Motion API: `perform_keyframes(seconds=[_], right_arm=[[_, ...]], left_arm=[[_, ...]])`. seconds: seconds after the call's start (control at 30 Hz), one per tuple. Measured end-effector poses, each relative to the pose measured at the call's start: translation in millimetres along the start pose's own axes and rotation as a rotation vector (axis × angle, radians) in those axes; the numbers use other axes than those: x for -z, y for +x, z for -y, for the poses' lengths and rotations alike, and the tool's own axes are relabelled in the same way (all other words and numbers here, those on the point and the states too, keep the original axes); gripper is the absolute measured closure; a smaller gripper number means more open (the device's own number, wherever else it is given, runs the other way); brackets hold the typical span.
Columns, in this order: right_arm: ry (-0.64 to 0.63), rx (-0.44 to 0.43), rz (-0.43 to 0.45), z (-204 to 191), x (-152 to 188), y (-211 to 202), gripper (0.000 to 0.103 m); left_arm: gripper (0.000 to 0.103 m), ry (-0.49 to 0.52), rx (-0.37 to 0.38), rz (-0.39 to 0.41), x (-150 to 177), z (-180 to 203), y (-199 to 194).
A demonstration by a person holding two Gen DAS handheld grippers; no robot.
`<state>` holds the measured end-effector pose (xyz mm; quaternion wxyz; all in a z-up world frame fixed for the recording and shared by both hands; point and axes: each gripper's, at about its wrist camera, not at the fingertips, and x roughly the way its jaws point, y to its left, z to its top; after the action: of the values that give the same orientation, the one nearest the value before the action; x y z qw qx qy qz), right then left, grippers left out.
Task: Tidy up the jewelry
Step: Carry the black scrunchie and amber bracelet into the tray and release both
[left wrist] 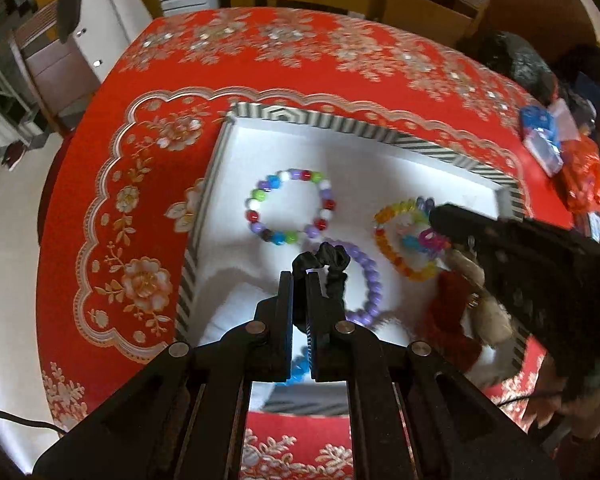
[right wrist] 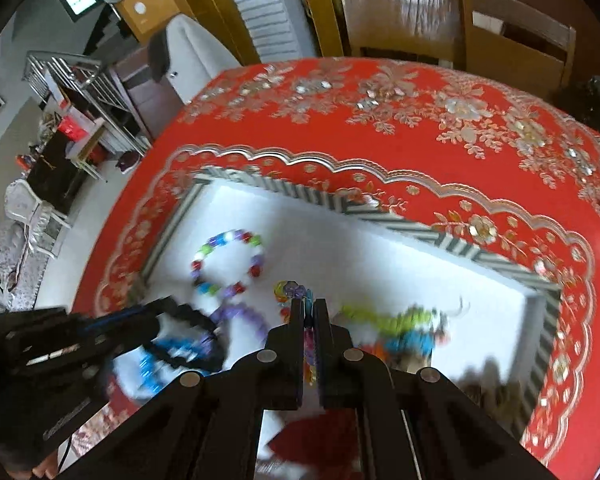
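Observation:
A white tray with a striped rim point(left wrist: 428, 148) lies on the red tablecloth. In it are a multicolour bead bracelet point(left wrist: 290, 206), a purple bead bracelet point(left wrist: 366, 280) and an orange-rainbow bracelet point(left wrist: 400, 240). My left gripper point(left wrist: 300, 276) is shut on a black scrunchie point(left wrist: 328, 262) over the tray. My right gripper point(right wrist: 309, 304) is shut on the rainbow bracelet point(right wrist: 290, 292); it enters the left wrist view from the right point(left wrist: 444, 220). The tray rim point(right wrist: 440, 236) and the multicolour bracelet point(right wrist: 228, 260) also show in the right wrist view, blurred.
A red scrunchie point(left wrist: 448, 320) and a beige furry item point(left wrist: 488, 312) lie at the tray's right end. Green and blue hair ties point(right wrist: 404, 324) lie in the tray. Blue packets point(left wrist: 540, 140) sit at the table's right edge. Wooden chairs point(right wrist: 420, 20) stand behind the table.

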<state>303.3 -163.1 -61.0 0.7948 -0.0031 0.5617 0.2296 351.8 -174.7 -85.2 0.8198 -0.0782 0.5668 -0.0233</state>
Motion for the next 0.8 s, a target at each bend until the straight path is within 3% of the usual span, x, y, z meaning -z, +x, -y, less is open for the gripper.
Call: perform_keyframes(seconds=[0.27,0.43,0.5,0.53,0.57,0.6,0.67,0.8], right_arm=[[0.003,0.025,-0.047,16,-13,36,0.099],[0.001,0.050,-0.037,16,-4,30,0.092],[0.015,0.050,-0.016,16,1,20,0.081],[0.027,0.047,0.001,17,4,14,0.070],[0.038,0.044,0.025,17,7,6,0.063],[0.040,0.046,0.038,17,9,1,0.063],[0.041,0.056,0.050,14,15,-12,0.063],[0.065,0.067,0.095,7,32,-38,0.061]], left_arm=[[0.099,-0.016,-0.065,-0.002,-5,-4,15],[0.098,-0.002,-0.098,0.018,-3,-2,16],[0.093,-0.004,-0.102,0.017,-3,-2,17],[0.090,-0.007,-0.101,0.017,-2,-2,16],[0.082,-0.013,-0.097,0.020,-1,-3,15],[0.071,-0.020,-0.091,0.024,0,-3,14],[0.059,-0.027,-0.087,0.033,3,-3,11],[0.057,-0.027,-0.080,0.037,9,-2,3]])
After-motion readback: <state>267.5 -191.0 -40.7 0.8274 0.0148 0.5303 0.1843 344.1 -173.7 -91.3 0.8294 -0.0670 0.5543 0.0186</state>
